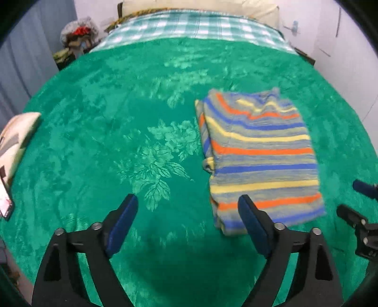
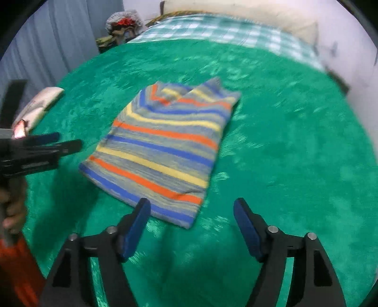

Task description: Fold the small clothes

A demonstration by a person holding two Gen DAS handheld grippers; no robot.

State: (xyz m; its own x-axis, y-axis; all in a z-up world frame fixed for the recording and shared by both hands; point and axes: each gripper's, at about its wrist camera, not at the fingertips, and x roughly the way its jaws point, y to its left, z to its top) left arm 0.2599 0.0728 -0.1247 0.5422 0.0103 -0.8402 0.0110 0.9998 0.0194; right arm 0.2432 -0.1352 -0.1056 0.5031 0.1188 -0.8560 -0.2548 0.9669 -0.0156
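A small striped garment (image 1: 259,155) in grey, blue, orange and yellow lies folded into a rectangle on the green bedspread (image 1: 141,106). It also shows in the right wrist view (image 2: 165,146). My left gripper (image 1: 187,203) is open and empty, hovering just left of the garment's near corner. My right gripper (image 2: 191,206) is open and empty, above the garment's near edge. The right gripper's fingertips (image 1: 349,212) show at the right edge of the left wrist view. The left gripper (image 2: 61,144) shows at the left of the right wrist view, its jaws apart.
A folded white cloth (image 1: 16,137) lies at the bed's left edge, also seen in the right wrist view (image 2: 37,106). A green-and-white checked blanket (image 1: 189,26) and pillows (image 1: 200,6) lie at the far end. Clutter (image 1: 78,35) stands by the curtain.
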